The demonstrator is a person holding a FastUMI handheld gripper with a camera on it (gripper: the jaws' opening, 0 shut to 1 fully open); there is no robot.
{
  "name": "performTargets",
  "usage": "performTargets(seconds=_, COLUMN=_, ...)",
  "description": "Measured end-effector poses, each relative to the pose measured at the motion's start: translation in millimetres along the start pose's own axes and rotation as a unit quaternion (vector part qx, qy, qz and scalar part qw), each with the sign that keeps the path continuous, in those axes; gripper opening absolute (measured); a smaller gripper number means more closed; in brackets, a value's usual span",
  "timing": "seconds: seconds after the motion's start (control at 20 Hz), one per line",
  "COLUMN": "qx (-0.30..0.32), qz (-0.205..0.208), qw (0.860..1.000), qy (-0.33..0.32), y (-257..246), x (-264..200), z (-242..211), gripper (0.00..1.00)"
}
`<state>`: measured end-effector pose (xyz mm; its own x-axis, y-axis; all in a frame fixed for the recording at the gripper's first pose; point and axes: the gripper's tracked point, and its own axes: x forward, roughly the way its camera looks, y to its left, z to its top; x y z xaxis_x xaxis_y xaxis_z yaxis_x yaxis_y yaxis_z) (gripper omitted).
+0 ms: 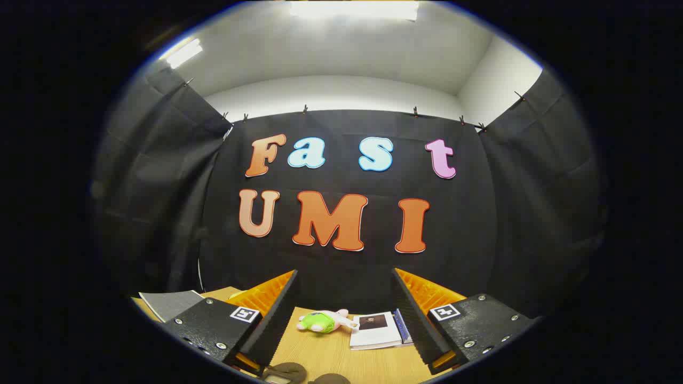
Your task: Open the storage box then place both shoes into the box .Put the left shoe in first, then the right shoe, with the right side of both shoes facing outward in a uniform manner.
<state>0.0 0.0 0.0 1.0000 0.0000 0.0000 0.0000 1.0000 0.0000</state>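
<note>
A light wooden desk (331,357) stands before black cloth walls under a white ceiling, the gripper (344,314) held with jaws spread wide and empty, a green-and-white plush toy (324,321) and white booklet (375,330) lying on the desk between them.

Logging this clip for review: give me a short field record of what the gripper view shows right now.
gripper: open, fingers spread, nothing between them
surface: wooden table
between the fingers, beyond them: green and white plush toy lying on the table
beside the toy: booklet lying flat
by one finger: grey notebook
near edge of the table: two dark round things, too cut off to identify
</note>
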Motion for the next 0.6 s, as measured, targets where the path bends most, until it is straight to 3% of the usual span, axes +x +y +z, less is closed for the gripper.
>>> performTargets(seconds=0.6, qx=0.012, qz=0.027, qw=1.0, qy=-0.001, y=20, x=-4, z=5, gripper=1.0)
